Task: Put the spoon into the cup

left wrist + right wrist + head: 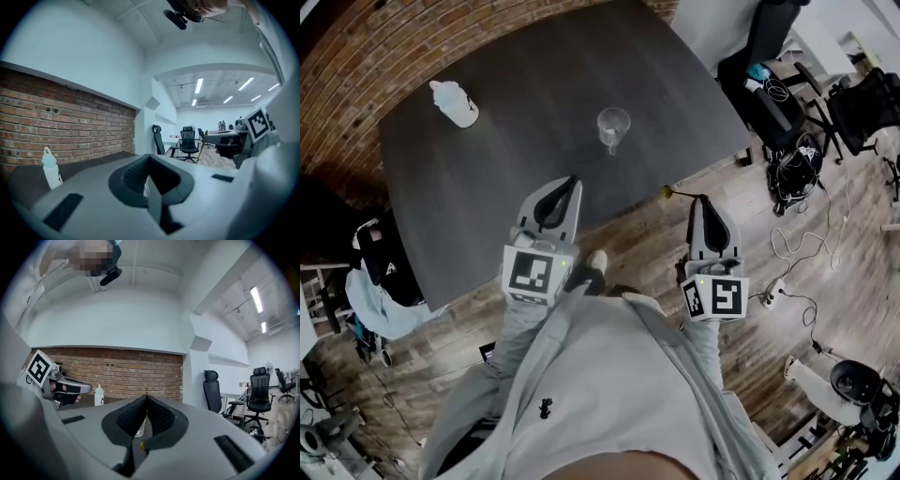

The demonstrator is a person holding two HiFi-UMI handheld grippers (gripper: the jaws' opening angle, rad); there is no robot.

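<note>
Holding a slim yellow-ended spoon (671, 193) just off the table's near edge

The right gripper (701, 198) has its jaws pinched tight on the spoon. The left gripper (573, 181) is closed on nothing over the dark grey table (487, 187). A clear plastic cup (613, 127) stands mid-table, apart from both, and a white plastic bottle (455, 103) stands far left.

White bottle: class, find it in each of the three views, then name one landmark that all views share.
Head view: the white bottle stands near the table's far left corner, upper left of the picture.
Left gripper view: at the lower left edge, before the brick wall.
Right gripper view: left of centre, low against the brick wall.
Shared landmark: the brick wall behind the table.
</note>
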